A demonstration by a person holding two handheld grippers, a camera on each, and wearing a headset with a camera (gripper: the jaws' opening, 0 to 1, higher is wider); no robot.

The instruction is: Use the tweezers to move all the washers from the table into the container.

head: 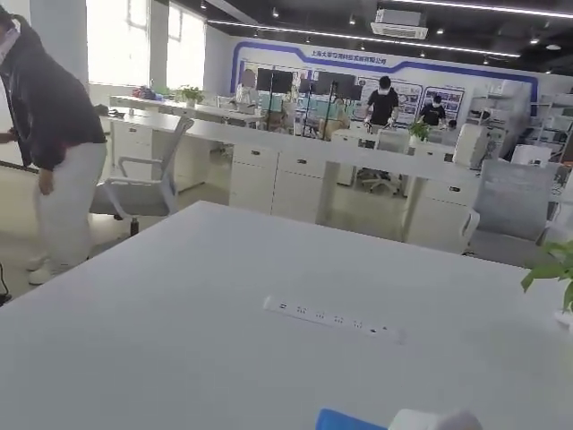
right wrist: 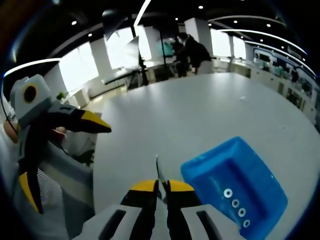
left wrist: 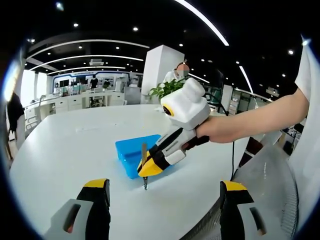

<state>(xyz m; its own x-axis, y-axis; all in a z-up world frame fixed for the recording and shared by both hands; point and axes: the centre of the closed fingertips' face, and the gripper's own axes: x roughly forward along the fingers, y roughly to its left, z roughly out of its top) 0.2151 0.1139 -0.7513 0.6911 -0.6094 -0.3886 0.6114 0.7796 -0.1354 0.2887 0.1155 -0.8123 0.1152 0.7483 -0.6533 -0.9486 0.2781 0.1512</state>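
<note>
White-bodied right tool (left wrist: 146, 172), black jaws tipped yellow, grey left tool (left wrist: 164, 188), white short sleeve (left wrist: 305, 75)

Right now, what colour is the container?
The container is blue; the right gripper view shows it best.

R gripper (right wrist: 161, 189): jaws clamped on tweezers (right wrist: 158, 172), tips pointing down. Held by hand (left wrist: 215, 131), forearm (left wrist: 265, 112) extended. L gripper (left wrist: 164, 187): jaws spread wide.
</note>
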